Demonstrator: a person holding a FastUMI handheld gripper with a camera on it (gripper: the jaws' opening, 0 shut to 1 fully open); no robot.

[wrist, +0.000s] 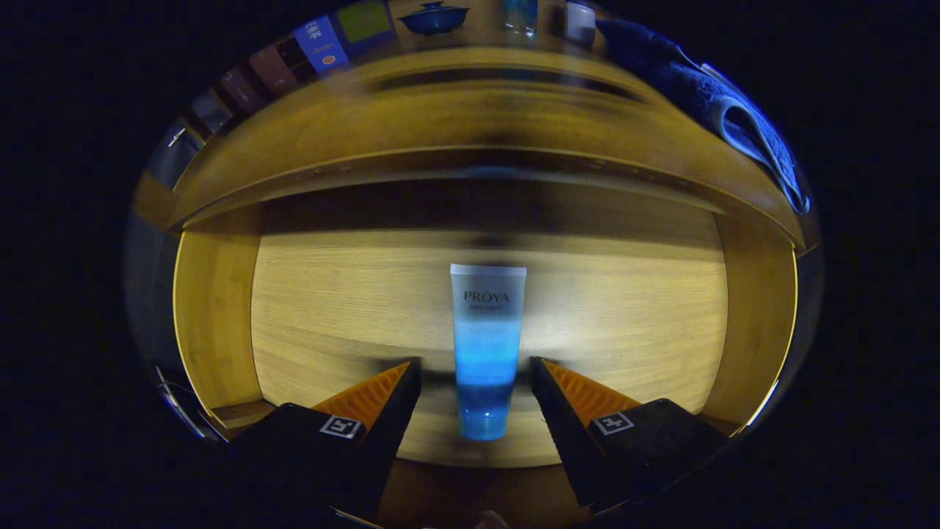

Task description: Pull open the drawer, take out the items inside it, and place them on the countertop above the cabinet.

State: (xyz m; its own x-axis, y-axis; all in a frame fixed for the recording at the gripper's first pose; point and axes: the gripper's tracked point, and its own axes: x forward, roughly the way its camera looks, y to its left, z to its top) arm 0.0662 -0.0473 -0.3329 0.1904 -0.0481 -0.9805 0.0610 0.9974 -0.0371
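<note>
The wooden drawer [213, 308] stands pulled open below me, and I look down into it. A blue and white cosmetic tube [487, 345] lies on the drawer floor, cap end toward me. My gripper [476, 367] is open, one finger on each side of the tube's lower half. A small gap shows on both sides, so neither finger touches the tube. Beyond the drawer runs the wooden countertop [455, 110] of the cabinet.
On the countertop stand a dark blue lidded bowl [435, 18], a glass [520, 15] and a white cup [580, 22]. A blue towel [712, 103] hangs over the counter's right end. Coloured boxes [323, 44] line the back left.
</note>
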